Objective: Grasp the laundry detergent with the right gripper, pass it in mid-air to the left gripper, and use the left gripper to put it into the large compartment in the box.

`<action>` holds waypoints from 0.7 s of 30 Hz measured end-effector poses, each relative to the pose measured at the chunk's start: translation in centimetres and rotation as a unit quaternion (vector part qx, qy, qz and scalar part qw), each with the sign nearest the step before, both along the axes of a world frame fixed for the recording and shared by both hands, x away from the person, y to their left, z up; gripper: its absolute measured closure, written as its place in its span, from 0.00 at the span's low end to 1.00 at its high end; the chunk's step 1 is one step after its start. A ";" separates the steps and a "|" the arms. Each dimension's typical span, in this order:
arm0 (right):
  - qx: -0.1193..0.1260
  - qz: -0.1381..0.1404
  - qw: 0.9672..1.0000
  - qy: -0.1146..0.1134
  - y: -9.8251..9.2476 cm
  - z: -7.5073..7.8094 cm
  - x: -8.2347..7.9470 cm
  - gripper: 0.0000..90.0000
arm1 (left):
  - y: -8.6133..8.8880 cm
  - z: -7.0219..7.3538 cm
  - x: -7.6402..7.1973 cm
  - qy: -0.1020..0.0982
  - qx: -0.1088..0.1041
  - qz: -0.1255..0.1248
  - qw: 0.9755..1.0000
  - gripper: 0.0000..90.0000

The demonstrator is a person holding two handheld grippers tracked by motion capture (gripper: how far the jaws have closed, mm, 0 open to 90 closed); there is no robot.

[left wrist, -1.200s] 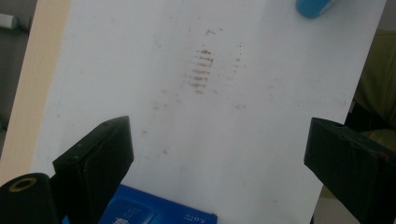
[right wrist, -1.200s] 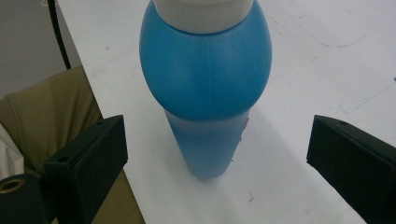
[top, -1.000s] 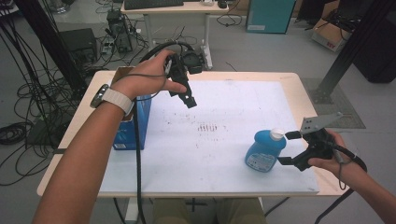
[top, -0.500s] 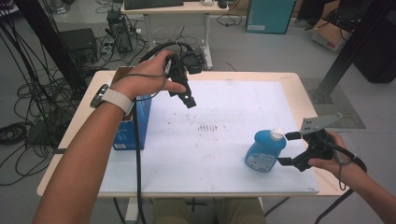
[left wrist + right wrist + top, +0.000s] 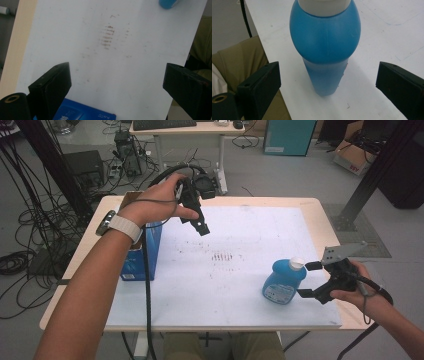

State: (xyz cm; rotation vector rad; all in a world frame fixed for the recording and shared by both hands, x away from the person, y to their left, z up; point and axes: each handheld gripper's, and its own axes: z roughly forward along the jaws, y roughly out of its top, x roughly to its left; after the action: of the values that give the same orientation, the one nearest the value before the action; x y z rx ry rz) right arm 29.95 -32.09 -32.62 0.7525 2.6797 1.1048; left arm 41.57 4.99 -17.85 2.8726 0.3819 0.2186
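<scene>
High view shows the blue bottle (image 5: 283,281) with its white cap (image 5: 297,264) standing upright on the white mat (image 5: 250,235) of the desk (image 5: 320,210), toward the near right corner, and the right tongs (image 5: 309,279) sit just beside it on its right, wide open, with one jaw level with the cap and the other low by the bottle's base. Neither jaw touches the bottle in that view. In the right gripper view the bottle (image 5: 325,45) stands straight ahead between the two black jaws, well inside the gap but apart from both pads, so these tongs hold nothing. The bottle's long axis runs vertical, while the jaws are spread across it, so I judge that a short push forward toward the bottle, and then a squeeze on its narrower lower body, is what the grasp calls for. The left tongs (image 5: 196,217) hang over the far left part of the mat, above and beside the blue carton (image 5: 150,251), well apart from the bottle; the left gripper view has their jaws spread wide and empty, with a brown smudge (image 5: 108,37) on the mat beyond them. The right hand (image 5: 356,287) is plainly the nearer one.
</scene>
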 end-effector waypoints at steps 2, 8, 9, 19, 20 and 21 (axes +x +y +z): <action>-0.001 0.003 1.000 0.000 0.0 0.0 0.0 0.06 | 0.0 0.0 0.0 0.000 -0.002 0.000 1.000 0.09; 0.001 0.001 1.000 -0.001 0.0 0.1 0.0 0.06 | 0.0 0.0 0.0 -0.001 -0.001 0.002 1.000 0.09; 0.001 0.001 1.000 -0.001 0.0 0.1 0.0 0.06 | 0.0 0.0 0.0 -0.001 -0.001 0.002 1.000 0.09; 0.002 0.000 1.000 0.000 0.1 0.0 0.0 0.06 | 0.0 0.0 0.0 -0.003 0.000 0.000 1.000 0.09; 0.003 0.001 1.000 0.001 0.1 0.0 0.0 0.06 | 0.0 0.0 0.0 -0.004 0.000 0.000 1.000 0.09; 0.001 0.002 1.000 0.000 0.0 0.0 0.0 0.06 | 0.0 0.0 0.0 0.000 0.002 -0.001 1.000 0.09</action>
State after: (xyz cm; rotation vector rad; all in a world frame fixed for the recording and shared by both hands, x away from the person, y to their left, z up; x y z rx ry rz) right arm 29.93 -32.05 -32.63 0.7488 2.6816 1.1095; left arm 41.60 5.00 -17.82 2.8761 0.3789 0.2188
